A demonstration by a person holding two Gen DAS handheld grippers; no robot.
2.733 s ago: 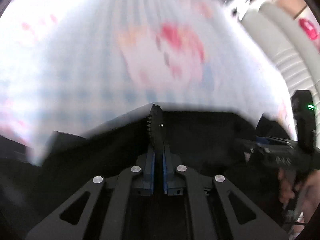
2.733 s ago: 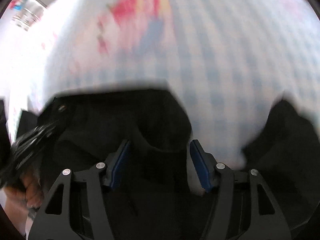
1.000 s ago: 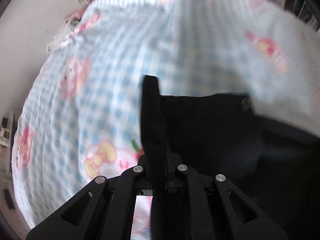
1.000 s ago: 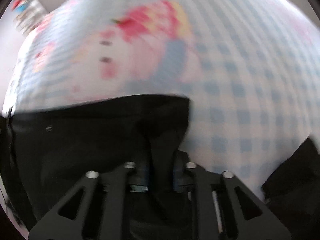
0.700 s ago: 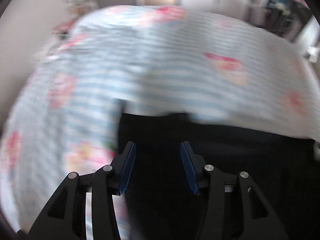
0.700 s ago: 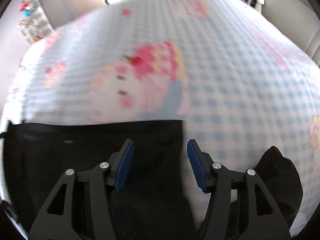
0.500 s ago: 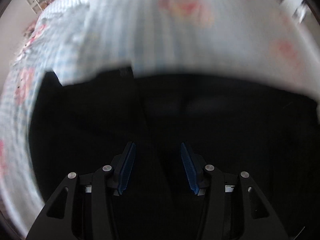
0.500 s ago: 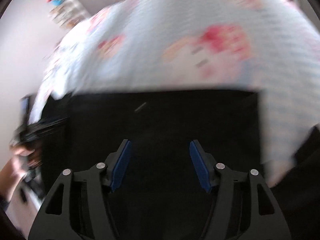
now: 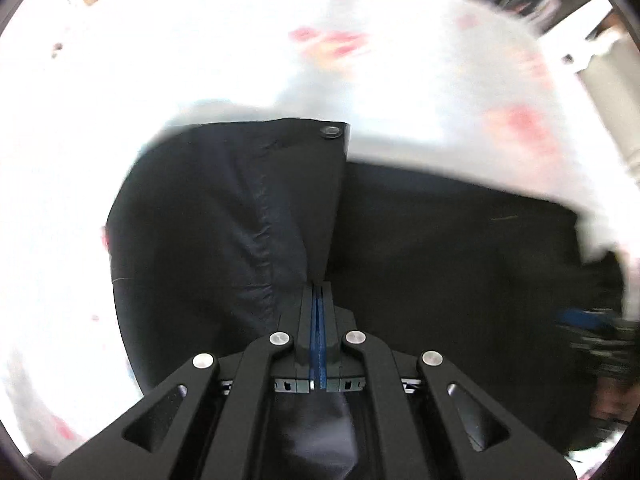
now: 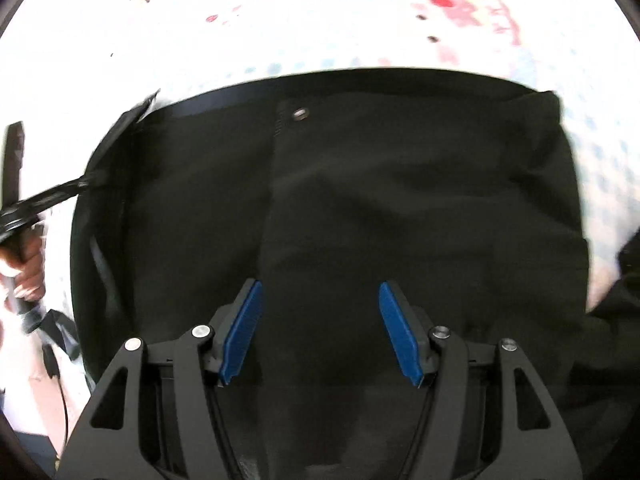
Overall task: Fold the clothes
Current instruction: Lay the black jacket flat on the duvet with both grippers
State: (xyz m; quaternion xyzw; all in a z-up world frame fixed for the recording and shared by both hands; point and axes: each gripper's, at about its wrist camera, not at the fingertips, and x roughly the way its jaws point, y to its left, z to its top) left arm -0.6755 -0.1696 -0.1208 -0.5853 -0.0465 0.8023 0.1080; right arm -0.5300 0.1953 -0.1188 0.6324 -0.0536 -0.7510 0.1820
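A black pair of trousers (image 10: 400, 200) lies spread on a blue-checked cartoon bedsheet (image 10: 320, 20), waistband and metal button (image 10: 299, 113) toward the far side. My left gripper (image 9: 319, 292) is shut on a fold of the black trousers (image 9: 240, 220) and lifts it as a flap, its button (image 9: 330, 132) at the top. My right gripper (image 10: 320, 320) is open and empty, hovering just above the middle of the trousers. The left gripper also shows at the left edge of the right wrist view (image 10: 92, 178), pinching the trousers' left side.
The sheet (image 9: 160, 60) extends around the trousers on all sides. Another dark piece of cloth (image 10: 624, 280) lies at the right edge. A sofa or white furniture (image 9: 612, 92) stands at the far right beyond the bed.
My left gripper was open half a second ago and is now shut on a fold of the trousers, raising it. My right gripper stays open over the cloth.
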